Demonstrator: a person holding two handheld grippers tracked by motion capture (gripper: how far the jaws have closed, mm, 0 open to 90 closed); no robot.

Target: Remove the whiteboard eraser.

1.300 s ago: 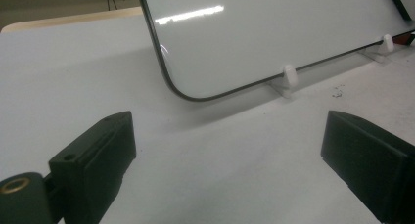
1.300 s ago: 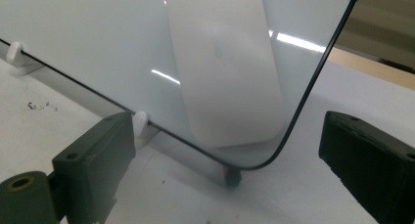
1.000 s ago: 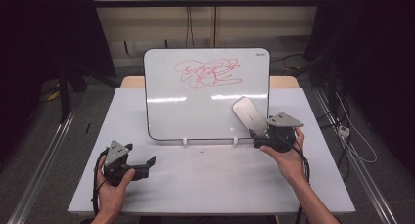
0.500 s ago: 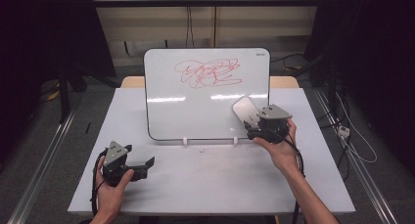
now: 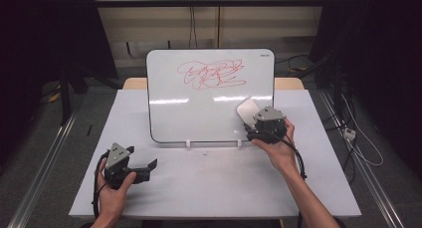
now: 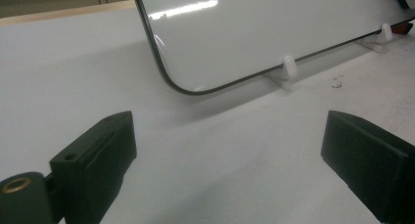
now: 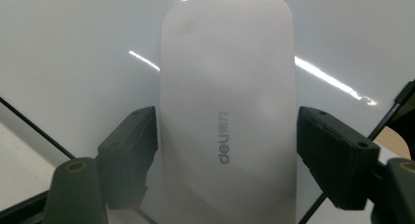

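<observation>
A white eraser marked "deli" sits against the lower right of an upright whiteboard, below a red scribble. My right gripper has just been closing its jaws with the eraser between them. In the right gripper view both pads of this gripper press the eraser's long sides. My left gripper rests low at the table's front left. It is open, with nothing between its jaws, and it faces the board's lower left corner.
The whiteboard stands on small white clip feet in the middle of a white table. A metal rail runs along the floor at the left, and cables lie on the floor at the right.
My right gripper has moved a little left and toward the board, and its jaws have closed onto the eraser's sides. The left gripper has stayed put.
</observation>
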